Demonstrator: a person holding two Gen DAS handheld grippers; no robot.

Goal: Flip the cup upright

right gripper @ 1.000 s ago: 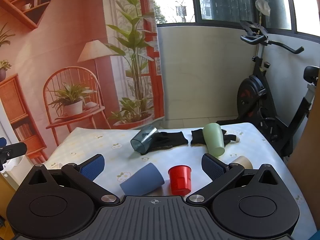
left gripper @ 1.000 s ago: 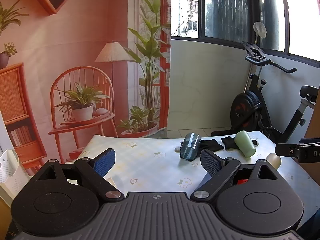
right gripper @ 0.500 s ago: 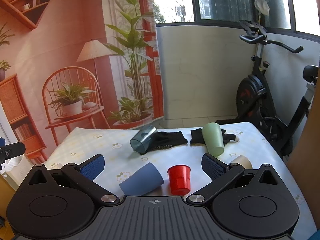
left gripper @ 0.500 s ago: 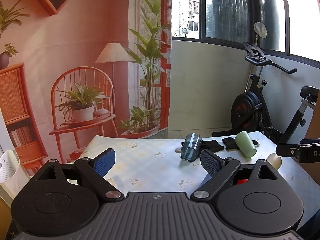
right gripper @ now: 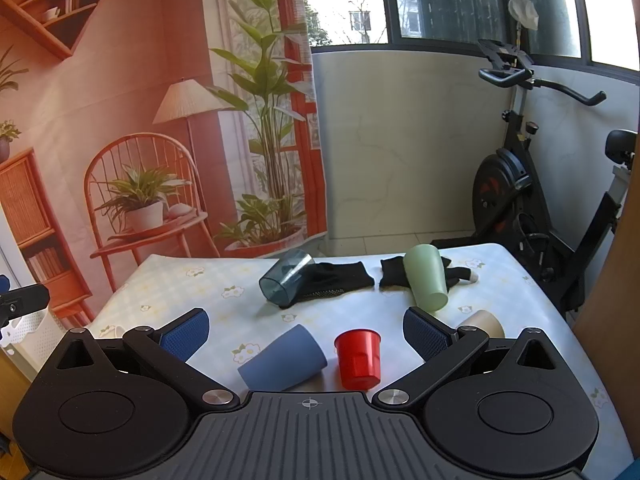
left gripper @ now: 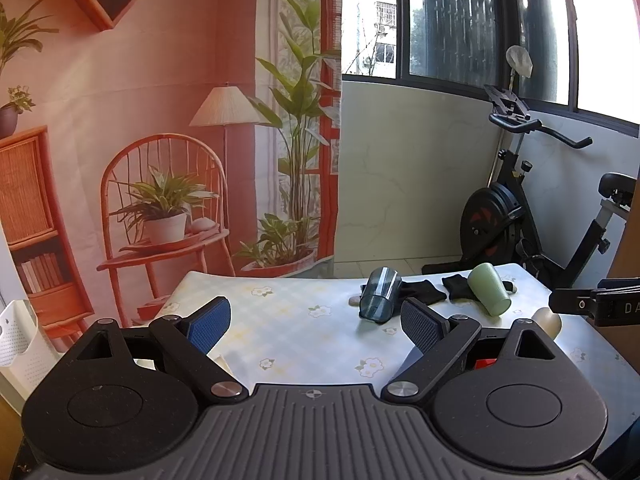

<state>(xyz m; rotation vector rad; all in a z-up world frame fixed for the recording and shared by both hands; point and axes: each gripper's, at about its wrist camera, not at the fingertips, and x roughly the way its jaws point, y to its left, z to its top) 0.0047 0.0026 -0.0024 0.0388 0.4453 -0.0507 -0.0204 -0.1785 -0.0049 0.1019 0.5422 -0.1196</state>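
Observation:
Several cups lie on the floral table (right gripper: 208, 292). In the right wrist view a blue cup (right gripper: 284, 360) lies on its side, a red cup (right gripper: 358, 358) stands upright beside it, a clear dark cup (right gripper: 286, 278) and a green cup (right gripper: 426, 276) lie on their sides farther back, and a beige cup (right gripper: 482, 324) lies at the right. My right gripper (right gripper: 306, 330) is open and empty, above the blue and red cups. My left gripper (left gripper: 316, 320) is open and empty over the table's left part; the clear cup (left gripper: 380, 294) and green cup (left gripper: 488, 288) lie beyond it.
Two black gloves (right gripper: 340, 280) lie under the far cups. An exercise bike (right gripper: 524, 200) stands behind the table at the right. A printed backdrop (right gripper: 140, 120) hangs behind. A white basket (left gripper: 16, 336) sits at the left edge.
Both grippers have shifted very slightly; the cups have not moved and both grippers stay open.

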